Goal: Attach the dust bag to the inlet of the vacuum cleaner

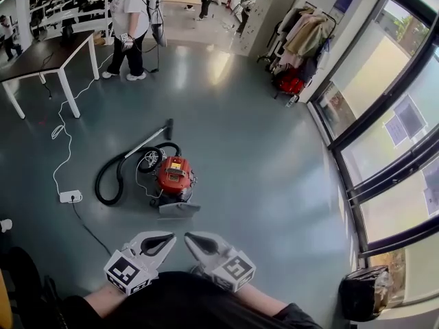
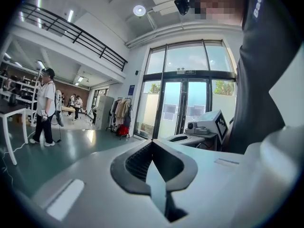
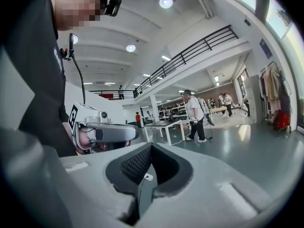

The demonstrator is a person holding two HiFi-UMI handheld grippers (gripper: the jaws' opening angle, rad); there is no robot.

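Far left on my head feed stands one white table (image 1: pixel 41 53), with one socket strip (image 1: pixel 70 196) on the floor nearer me. One black hose (image 1: pixel 110 180) loops from there to the single red vacuum cleaner (image 1: pixel 173 175), which sits on the floor well ahead of both tools. One grey flap (image 1: pixel 178 210) lies against its near end, and I can't tell whether that is an opened cover or part of the bag. The inlet itself is too small to read. I can count no dust bag for certain in any feed. Close to my body, the left gripper (image 1: pixel 168 239) has its jaws brought together with nothing between them, and the right gripper (image 1: pixel 190 239) beside it is likewise closed and empty. That makes two tools, neither carrying anything. This would fit a bag already seated inside with the tools drawn back, or a bag yet to be fetched. I judge that these pictures don't settle which. Far right, one black sack (image 1: pixel 363 292) sits by the windows.
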